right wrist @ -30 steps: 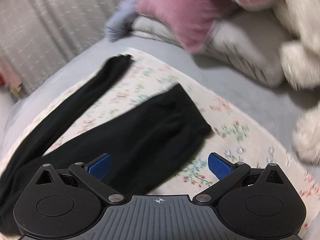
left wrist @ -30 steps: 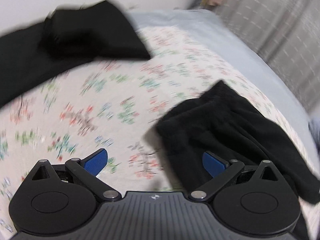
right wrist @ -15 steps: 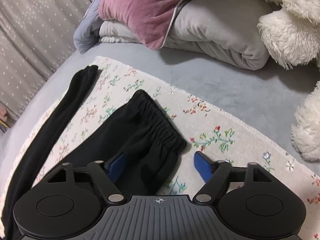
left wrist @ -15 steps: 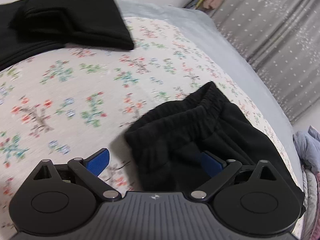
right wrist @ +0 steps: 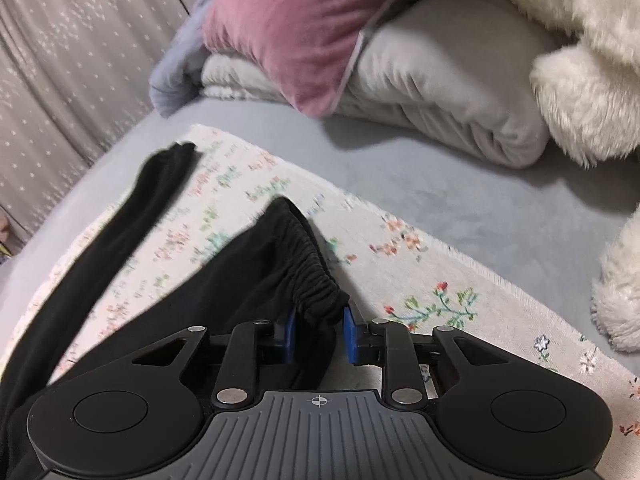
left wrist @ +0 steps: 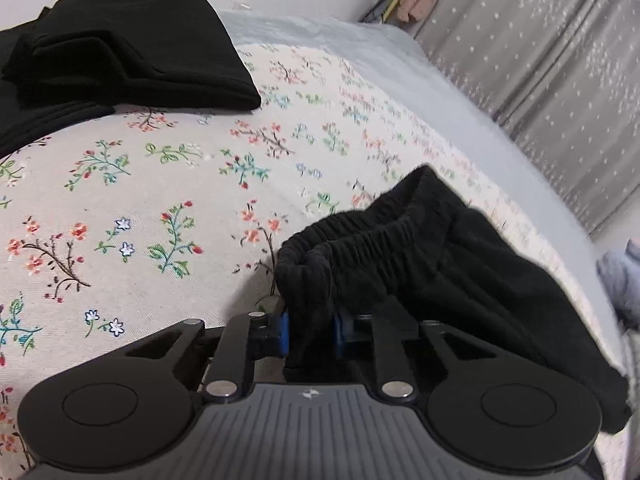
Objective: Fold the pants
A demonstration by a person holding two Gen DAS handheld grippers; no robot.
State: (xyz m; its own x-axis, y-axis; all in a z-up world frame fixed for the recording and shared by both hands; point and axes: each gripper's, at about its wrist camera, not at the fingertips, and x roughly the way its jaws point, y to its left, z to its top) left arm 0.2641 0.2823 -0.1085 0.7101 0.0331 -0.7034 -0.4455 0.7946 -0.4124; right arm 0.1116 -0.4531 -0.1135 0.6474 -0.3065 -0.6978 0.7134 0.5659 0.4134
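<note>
Early stage. Left gripper (left wrist: 310,330) and right gripper (right wrist: 319,334) each have their jaws pinched nearly closed on a corner of the elastic waistband (left wrist: 384,232) of the black pants (right wrist: 256,280), which lie on the floral blanket (left wrist: 160,200). One leg (right wrist: 120,232) trails out flat (no fold visible yet). Left to do: lift, lay legs together, fold over. Another dark folded garment (left wrist: 132,52) sits well apart.

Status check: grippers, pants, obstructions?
Left gripper and right gripper both shut on pants waistband. Legs trail across floral cover. Nothing obstructing.
</note>
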